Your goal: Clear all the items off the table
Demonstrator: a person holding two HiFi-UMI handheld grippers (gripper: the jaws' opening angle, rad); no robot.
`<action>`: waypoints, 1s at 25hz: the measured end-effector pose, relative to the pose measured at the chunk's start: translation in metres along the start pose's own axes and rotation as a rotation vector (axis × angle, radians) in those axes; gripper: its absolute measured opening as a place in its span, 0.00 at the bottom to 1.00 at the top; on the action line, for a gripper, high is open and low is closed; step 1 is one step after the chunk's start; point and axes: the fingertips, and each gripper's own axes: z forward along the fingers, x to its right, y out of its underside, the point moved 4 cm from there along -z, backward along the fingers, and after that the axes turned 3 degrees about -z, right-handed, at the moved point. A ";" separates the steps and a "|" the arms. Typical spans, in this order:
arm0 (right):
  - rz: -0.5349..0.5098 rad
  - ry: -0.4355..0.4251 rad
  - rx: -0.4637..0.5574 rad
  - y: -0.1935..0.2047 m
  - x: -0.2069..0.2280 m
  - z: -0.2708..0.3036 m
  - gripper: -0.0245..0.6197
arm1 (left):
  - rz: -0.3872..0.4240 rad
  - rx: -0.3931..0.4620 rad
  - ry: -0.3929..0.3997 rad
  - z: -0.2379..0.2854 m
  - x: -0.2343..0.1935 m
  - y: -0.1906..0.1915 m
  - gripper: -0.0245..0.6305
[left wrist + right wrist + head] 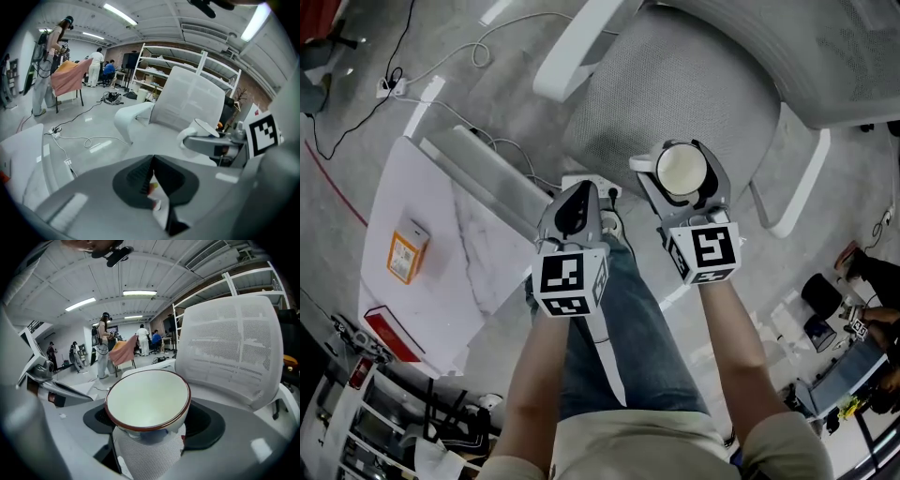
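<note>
Arms: both forearms are reaching forward side by side, with the grippers tilting down toward the chair [675, 75]
Left gripper [577, 192]: its jaws are pressing together with nothing between them
Right gripper [682, 155]: its jaws are pinching the cup [681, 173], mouth facing up
Cup: one, white with a brown rim, hanging over the chair seat, well apart from the table [478, 253]
Table: sitting to the left, carrying one orange box [408, 251] and one red item [391, 333] at its edge
Count: two grippers, one chair
</note>
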 end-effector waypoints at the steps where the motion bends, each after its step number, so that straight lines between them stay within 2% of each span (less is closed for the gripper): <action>1: 0.002 0.007 0.000 0.001 0.006 0.001 0.66 | 0.003 -0.002 0.003 0.004 0.002 -0.001 0.05; 13: 0.020 0.085 -0.019 0.021 0.064 0.030 0.66 | 0.028 -0.041 0.037 0.040 0.018 -0.002 0.05; 25: 0.031 0.127 -0.047 0.043 0.105 0.069 0.66 | 0.041 -0.067 0.066 0.058 0.023 0.005 0.05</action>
